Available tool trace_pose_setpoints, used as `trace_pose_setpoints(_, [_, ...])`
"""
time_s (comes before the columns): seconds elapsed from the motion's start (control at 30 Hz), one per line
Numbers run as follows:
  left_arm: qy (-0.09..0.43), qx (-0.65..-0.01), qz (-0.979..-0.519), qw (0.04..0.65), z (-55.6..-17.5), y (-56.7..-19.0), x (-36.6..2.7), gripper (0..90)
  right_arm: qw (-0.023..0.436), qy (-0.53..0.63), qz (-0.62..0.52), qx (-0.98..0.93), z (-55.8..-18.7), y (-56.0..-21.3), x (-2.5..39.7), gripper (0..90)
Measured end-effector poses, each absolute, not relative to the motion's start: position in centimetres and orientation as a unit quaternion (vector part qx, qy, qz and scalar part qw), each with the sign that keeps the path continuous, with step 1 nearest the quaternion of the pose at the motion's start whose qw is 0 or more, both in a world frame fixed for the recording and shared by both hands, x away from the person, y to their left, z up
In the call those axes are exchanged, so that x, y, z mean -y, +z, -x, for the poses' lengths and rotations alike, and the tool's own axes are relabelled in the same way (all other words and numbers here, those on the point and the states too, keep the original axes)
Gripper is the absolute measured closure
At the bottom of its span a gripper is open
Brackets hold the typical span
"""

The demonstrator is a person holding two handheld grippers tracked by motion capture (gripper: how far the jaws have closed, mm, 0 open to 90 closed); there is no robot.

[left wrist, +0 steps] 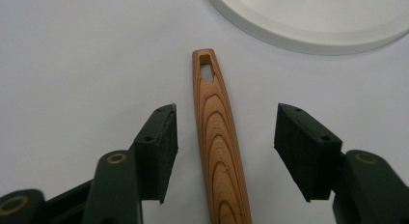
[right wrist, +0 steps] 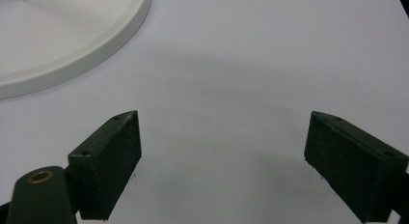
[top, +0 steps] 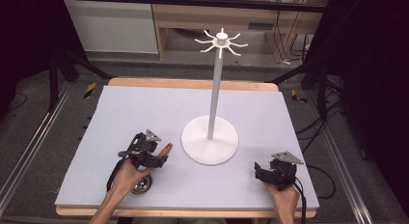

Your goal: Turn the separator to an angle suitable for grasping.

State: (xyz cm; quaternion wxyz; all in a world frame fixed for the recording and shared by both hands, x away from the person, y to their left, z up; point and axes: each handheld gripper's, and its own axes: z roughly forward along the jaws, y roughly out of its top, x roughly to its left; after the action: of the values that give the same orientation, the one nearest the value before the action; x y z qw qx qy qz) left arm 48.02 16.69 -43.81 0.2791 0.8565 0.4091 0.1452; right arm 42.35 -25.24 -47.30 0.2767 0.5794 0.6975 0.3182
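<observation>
A utensil lies on the pale board with its wooden handle (left wrist: 217, 142) pointing at the white stand; the handle's tip (top: 166, 147) has a hanging hole. Its round metal bowl (top: 142, 186) peeks out beneath the person's left hand. My left gripper (top: 158, 156) (left wrist: 225, 115) is open, one jaw on each side of the handle with a gap on both sides. My right gripper (top: 258, 171) (right wrist: 223, 117) is open above bare board at the front right, with nothing between its jaws.
The white stand has a round base (top: 210, 139) (left wrist: 308, 35) (right wrist: 72, 45) mid-board, a tall pole (top: 214, 89) and a ring of hooks (top: 221, 42) on top. The board (top: 144, 108) rests on a wooden table; a shelf and cables lie beyond.
</observation>
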Motion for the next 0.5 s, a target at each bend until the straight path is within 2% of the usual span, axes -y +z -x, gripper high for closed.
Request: trace_pose_setpoints(0.5, [0.131, -0.406, -0.868, 0.256, -48.8, -44.9, -15.9, 52.1, 0.275, 0.318, -0.58, -0.697, -42.4, -47.3, 25.2, 13.3])
